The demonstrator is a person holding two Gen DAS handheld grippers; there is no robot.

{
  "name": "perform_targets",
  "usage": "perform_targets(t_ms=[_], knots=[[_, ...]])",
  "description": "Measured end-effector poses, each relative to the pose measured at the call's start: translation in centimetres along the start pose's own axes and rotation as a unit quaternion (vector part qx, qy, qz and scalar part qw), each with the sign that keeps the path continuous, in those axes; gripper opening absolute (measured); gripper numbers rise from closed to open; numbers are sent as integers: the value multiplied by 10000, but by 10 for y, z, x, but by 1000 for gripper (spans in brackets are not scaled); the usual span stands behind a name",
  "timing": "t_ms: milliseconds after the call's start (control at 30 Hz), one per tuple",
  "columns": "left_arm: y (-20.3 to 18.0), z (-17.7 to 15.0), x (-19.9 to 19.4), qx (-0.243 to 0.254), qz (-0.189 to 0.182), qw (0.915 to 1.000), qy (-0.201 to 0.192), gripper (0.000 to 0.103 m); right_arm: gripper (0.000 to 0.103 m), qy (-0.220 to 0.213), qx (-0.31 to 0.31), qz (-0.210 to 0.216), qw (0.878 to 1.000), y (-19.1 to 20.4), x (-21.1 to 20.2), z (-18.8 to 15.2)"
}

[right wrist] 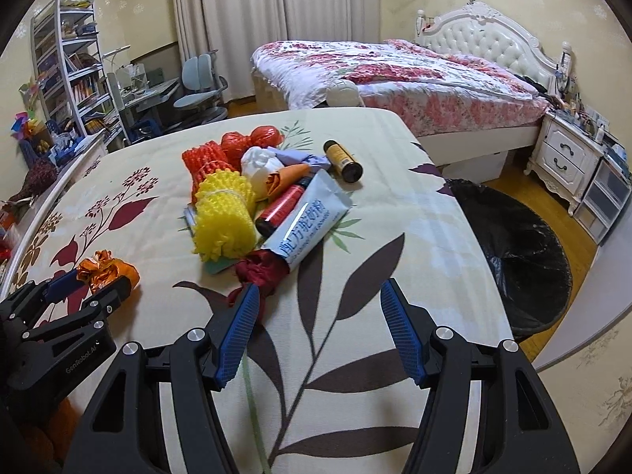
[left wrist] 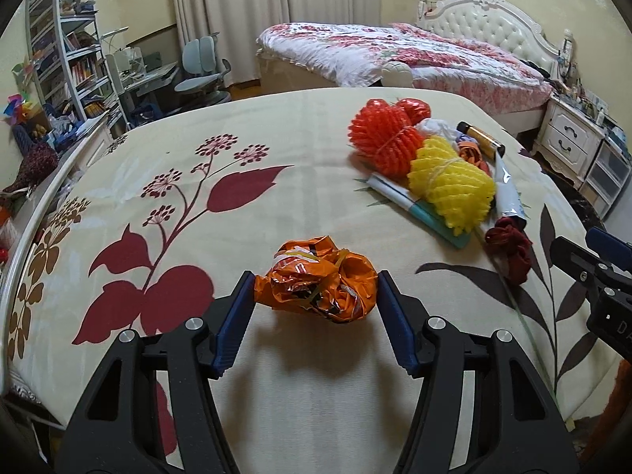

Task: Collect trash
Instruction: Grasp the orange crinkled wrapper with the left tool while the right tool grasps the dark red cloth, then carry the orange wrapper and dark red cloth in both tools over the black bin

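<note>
A crumpled orange foil wrapper (left wrist: 320,280) lies on the floral tablecloth (left wrist: 276,146) between the fingers of my left gripper (left wrist: 316,288); both pads touch its sides, jaws wide. The wrapper also shows in the right wrist view (right wrist: 106,270). My right gripper (right wrist: 318,300) is open and empty over the cloth, near a dark red crumpled cloth (right wrist: 262,272). A trash pile sits beyond: yellow foam net (right wrist: 223,217), red foam net (right wrist: 207,160), white tube (right wrist: 306,223), red bottle (right wrist: 278,209), brown bottle (right wrist: 341,155), white wad (right wrist: 258,166).
A bin lined with a black bag (right wrist: 517,252) stands on the floor right of the table. A bed (right wrist: 387,75), nightstand (right wrist: 565,158), desk chair (right wrist: 199,83) and bookshelf (right wrist: 67,59) are behind. The table's right edge is close to my right gripper.
</note>
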State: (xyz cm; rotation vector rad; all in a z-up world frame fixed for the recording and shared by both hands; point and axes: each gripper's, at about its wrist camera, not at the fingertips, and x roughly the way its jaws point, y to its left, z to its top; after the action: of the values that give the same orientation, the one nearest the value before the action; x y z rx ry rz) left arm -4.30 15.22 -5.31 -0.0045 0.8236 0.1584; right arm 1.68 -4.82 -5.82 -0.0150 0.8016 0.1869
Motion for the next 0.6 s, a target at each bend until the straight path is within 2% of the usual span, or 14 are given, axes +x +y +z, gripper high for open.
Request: perform_targets(t_ms=[167, 200, 233, 333, 400, 467, 600], knots=[[22, -4, 1, -172, 106, 9998, -19, 60, 63, 66, -225, 70, 9997, 20, 6, 0], [23, -4, 1, -181, 115, 9998, -30, 60, 59, 85, -270, 76, 9996, 23, 8, 0], [26, -5, 1, -195, 116, 9997, -39, 60, 51, 109, -310, 102, 9994, 26, 10, 0], [31, -7, 3, -258, 66, 9996, -12, 60, 39, 233, -354, 237, 9988, 34, 17, -1], [31, -8, 5, -278, 41, 9996, -8, 60, 34, 285, -382, 247, 9986, 38, 22, -3], [31, -9, 5, -300, 17, 9995, -16, 60, 24, 319, -387, 276, 9984, 40, 25, -5], [33, -9, 4, -350, -10, 9994, -18, 60, 19, 295, -364, 307, 9984, 40, 23, -6]])
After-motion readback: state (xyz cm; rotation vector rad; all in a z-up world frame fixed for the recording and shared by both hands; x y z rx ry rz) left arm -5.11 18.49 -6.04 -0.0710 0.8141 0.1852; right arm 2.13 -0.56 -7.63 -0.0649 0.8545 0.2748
